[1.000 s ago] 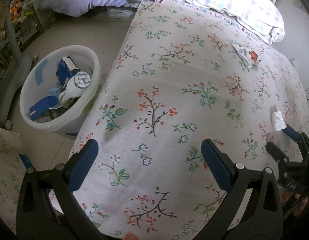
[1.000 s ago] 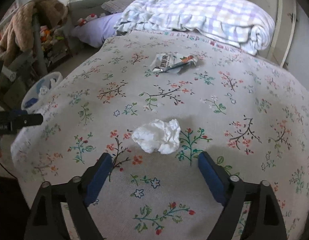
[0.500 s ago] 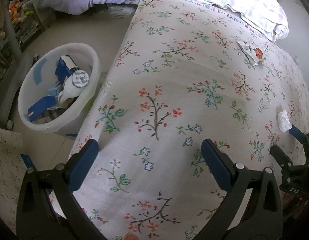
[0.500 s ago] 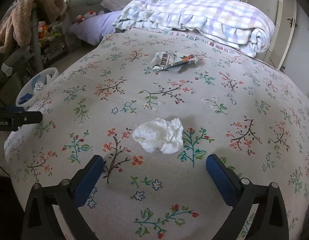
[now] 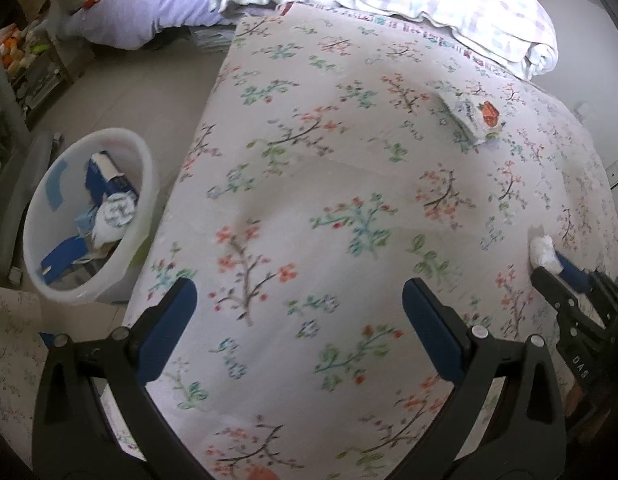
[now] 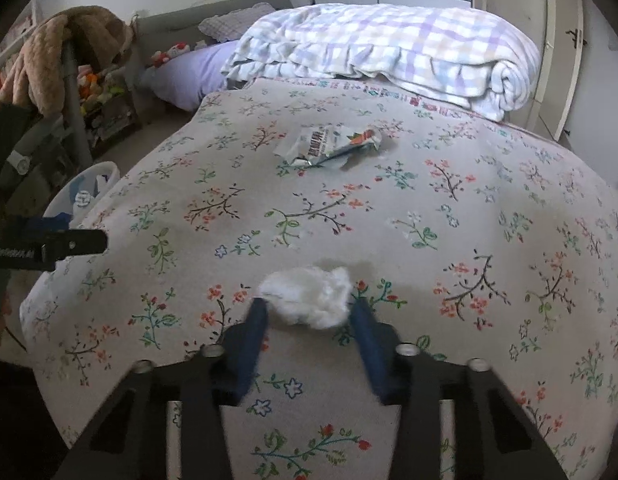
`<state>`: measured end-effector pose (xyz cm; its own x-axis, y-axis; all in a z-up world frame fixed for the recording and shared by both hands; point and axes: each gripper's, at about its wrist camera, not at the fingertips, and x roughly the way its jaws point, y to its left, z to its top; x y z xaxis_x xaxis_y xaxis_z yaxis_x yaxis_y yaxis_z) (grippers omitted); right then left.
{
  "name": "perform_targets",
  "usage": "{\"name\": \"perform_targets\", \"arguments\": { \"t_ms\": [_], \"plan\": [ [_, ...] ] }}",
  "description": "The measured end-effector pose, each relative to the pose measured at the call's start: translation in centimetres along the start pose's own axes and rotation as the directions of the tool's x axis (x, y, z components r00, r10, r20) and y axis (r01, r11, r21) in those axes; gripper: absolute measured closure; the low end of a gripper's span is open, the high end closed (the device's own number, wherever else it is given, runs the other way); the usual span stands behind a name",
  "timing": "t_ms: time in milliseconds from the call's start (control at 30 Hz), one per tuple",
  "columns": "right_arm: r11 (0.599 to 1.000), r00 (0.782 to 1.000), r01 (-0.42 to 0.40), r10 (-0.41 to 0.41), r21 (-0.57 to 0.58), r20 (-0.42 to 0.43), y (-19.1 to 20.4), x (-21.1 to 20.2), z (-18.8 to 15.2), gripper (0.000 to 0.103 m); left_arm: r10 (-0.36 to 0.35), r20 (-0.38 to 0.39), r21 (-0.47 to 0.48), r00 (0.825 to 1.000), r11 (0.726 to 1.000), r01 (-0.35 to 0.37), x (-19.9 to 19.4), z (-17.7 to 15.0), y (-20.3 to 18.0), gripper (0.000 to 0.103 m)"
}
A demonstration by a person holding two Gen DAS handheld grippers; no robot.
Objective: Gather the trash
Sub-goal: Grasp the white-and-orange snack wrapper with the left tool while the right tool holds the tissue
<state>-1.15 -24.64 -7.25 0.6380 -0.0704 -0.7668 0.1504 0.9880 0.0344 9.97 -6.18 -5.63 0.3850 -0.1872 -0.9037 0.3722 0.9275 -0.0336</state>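
A crumpled white tissue (image 6: 309, 298) lies on the floral bedspread. My right gripper (image 6: 309, 310) has its blue pads pressed against both sides of the tissue. In the left wrist view the tissue (image 5: 543, 252) shows at the tip of the right gripper (image 5: 565, 276). My left gripper (image 5: 297, 312) is open and empty above the near part of the bed. A torn snack wrapper (image 6: 333, 144) lies farther up the bed; it also shows in the left wrist view (image 5: 473, 114). A white bin (image 5: 147, 184) with trash stands on the floor left of the bed.
A rolled checked blanket (image 6: 389, 44) and a purple pillow (image 6: 193, 74) lie at the head of the bed. A rack with a brown plush throw (image 6: 61, 48) and toys stands at the left. The left gripper (image 6: 75, 244) shows at the left edge of the right wrist view.
My right gripper has moved forward and closed its pads on the tissue. My left gripper has shifted to the right along the bed, still open.
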Motion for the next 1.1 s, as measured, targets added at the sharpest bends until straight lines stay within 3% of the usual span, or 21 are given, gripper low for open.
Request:
{"name": "perform_targets", "arguments": {
  "t_ms": [100, 333, 500, 567, 700, 800, 967, 1100],
  "plan": [
    [1.000, 1.000, -0.005, 0.005, -0.008, 0.007, -0.2, -0.2, 0.3, 0.080, -0.018, 0.002, -0.001, 1.000, 1.000, 0.018, 0.2, 0.8, -1.0, 0.001],
    [0.997, 1.000, 0.010, -0.012, 0.070, 0.027, -3.2, -1.2, 1.0, 0.081, -0.021, 0.064, 0.043, 0.998, 0.999, 0.018, 0.5, 3.3, -5.4, 0.001],
    [0.990, 0.999, 0.036, -0.041, 0.136, 0.033, -6.2, -1.7, 1.0, 0.081, -0.106, 0.091, 0.046, 0.990, 0.994, 0.102, 1.6, 5.0, -8.1, 0.001],
    [0.987, 0.998, 0.047, -0.052, 0.153, 0.028, -7.2, -1.7, 1.0, 0.081, -0.165, 0.119, 0.039, 0.979, 0.986, 0.162, 1.9, 5.6, -8.9, 0.005],
    [0.982, 0.997, 0.064, -0.069, 0.179, 0.027, -8.9, -1.7, 1.0, 0.081, -0.264, 0.135, 0.020, 0.955, 0.964, 0.263, 3.0, 6.7, -10.1, 0.024],
    [0.979, 0.996, 0.072, -0.079, 0.191, 0.029, -9.7, -1.8, 0.9, 0.081, -0.293, 0.156, 0.011, 0.943, 0.955, 0.295, 3.7, 7.2, -11.0, 0.035],
    [0.976, 0.995, 0.087, -0.095, 0.200, 0.031, -10.5, -1.8, 0.9, 0.081, -0.294, 0.153, 0.006, 0.944, 0.955, 0.296, 5.1, 7.9, -12.0, 0.053],
    [0.975, 0.993, 0.103, -0.112, 0.199, 0.034, -10.7, -1.9, 1.0, 0.081, -0.271, 0.145, 0.005, 0.952, 0.962, 0.274, 5.8, 8.0, -12.2, 0.082]
  ]
}}
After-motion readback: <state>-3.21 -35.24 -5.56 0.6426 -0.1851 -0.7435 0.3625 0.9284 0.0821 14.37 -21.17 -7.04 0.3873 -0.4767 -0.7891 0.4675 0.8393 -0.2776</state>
